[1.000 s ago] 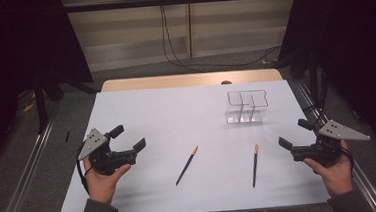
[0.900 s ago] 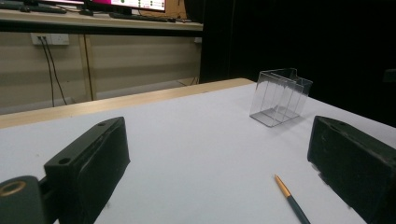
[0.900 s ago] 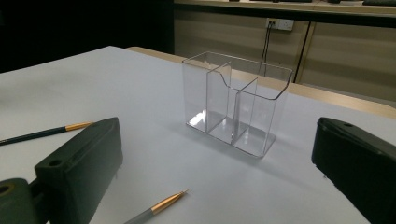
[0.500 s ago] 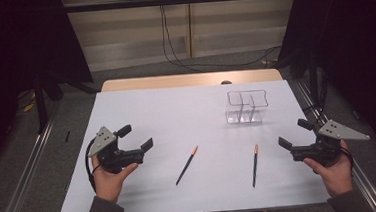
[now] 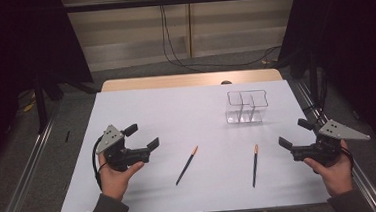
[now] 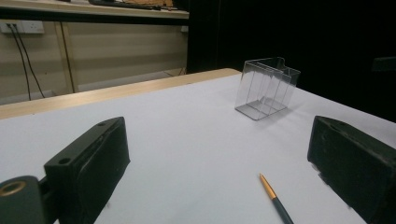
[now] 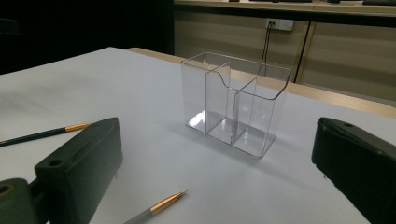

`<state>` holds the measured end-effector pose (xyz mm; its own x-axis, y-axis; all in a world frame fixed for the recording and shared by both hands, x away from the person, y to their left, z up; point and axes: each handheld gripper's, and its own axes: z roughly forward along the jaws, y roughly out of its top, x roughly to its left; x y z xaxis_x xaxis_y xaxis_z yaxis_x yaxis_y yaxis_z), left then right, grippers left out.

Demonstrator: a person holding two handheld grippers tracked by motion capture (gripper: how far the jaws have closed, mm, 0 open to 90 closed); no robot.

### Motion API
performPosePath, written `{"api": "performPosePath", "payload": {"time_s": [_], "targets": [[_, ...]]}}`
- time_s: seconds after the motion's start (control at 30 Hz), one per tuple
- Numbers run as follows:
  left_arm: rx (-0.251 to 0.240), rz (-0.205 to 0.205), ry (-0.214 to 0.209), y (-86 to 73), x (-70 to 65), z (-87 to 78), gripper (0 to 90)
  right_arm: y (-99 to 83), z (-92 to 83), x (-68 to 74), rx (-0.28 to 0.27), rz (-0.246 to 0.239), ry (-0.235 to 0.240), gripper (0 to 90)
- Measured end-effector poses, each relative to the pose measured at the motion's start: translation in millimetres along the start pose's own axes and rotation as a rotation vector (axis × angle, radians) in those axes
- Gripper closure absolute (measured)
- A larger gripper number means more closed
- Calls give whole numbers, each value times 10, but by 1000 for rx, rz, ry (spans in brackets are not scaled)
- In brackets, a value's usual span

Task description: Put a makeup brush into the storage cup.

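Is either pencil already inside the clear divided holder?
No: in the high view both pencils lie flat on the white table, apart from the empty clear holder.

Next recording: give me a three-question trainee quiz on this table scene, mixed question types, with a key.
1. True or false: both pencils lie flat on the table, outside the holder.
2. Which claw is nearer the left pencil: A) left claw B) right claw?
3. Fill in: the clear holder contains ____ pencils.

Key
1. True.
2. A; both claws are open and hold nothing.
3. No; its compartments are empty.
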<state>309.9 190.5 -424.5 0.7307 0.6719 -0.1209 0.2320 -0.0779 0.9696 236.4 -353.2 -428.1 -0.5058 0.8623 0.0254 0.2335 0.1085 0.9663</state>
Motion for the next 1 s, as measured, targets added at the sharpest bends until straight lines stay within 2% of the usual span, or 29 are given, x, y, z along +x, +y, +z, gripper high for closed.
{"api": "performPosePath", "payload": {"time_s": [0.07,0.13,0.2,0.23,0.27,0.3,0.33,0.37,0.4,0.43,0.67,0.73,0.8,0.9,0.93,1.0], "targets": [[4,0,5,0,-8,16,51,-1,2,3,-1,0,-5,15],[8,6,-11,2,-9,35,51,-2,4,5,2,2,2,15],[2,-8,-19,3,-34,72,51,-1,2,4,4,1,5,15],[2,-6,-6,7,-49,83,51,-2,2,4,2,2,2,15],[1,-6,-23,11,-53,99,51,-2,0,-1,0,0,2,15],[-4,-15,-18,13,-67,110,51,0,-3,1,1,3,1,15],[-3,4,-20,23,-71,126,51,1,-5,0,0,3,0,15],[-3,4,-20,23,-71,126,51,1,-5,0,0,3,0,15],[-6,1,-40,26,-75,144,51,1,-6,1,1,4,2,15],[-7,-6,-28,31,-91,154,51,1,-5,1,1,3,1,15],[-3,5,-55,52,-148,257,51,0,-2,3,-1,1,5,15],[-1,10,-48,51,-168,287,51,0,-1,3,-2,1,4,15],[-7,6,-68,50,-186,324,51,1,0,2,-2,1,7,15],[-4,13,-65,51,-213,369,51,3,-5,2,0,5,7,15],[-3,4,-72,50,-227,384,51,2,-6,3,-1,7,4,15],[-8,14,-90,53,-236,411,51,2,-5,2,0,6,5,15]]}}
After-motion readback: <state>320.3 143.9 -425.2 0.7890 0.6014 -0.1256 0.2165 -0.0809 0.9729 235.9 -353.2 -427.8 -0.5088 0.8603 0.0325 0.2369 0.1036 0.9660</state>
